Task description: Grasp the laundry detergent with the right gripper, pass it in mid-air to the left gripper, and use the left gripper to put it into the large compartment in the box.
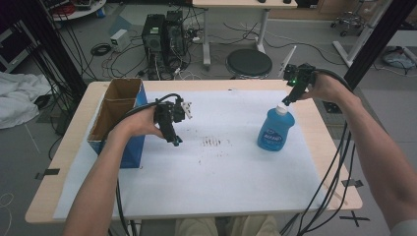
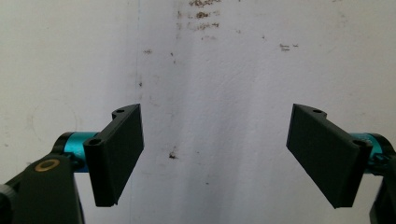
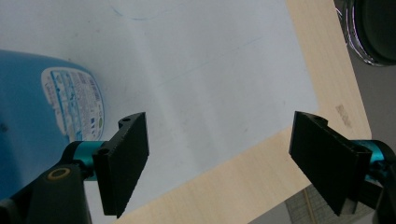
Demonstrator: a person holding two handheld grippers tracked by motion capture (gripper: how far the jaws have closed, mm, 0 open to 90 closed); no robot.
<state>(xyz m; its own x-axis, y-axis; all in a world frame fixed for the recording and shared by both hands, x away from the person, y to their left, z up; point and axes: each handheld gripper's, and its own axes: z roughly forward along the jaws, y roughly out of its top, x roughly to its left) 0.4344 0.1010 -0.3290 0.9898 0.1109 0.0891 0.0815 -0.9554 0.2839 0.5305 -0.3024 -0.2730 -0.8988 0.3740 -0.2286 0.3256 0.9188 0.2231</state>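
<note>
A blue bottle (image 1: pixel 275 129) with a white cap stands upright on the white sheet (image 1: pixel 221 182) toward the right edge of the tabletop (image 1: pixel 64 162). The right tool (image 1: pixel 288 100) hangs just above and behind the cap, its jaws spread wide and holding nothing; in the right gripper view the bottle (image 3: pixel 42 116) sits off to the left of the jaws, not between them. The left tool (image 1: pixel 175 140) hovers over the sheet left of centre, jaws likewise wide apart and empty, above some dark smudges (image 1: pixel 215 143). An open cardboard box (image 1: pixel 118 105) with a blue side stands at the left edge; its inside cannot be made out. The sheet's near half lies bare.
</note>
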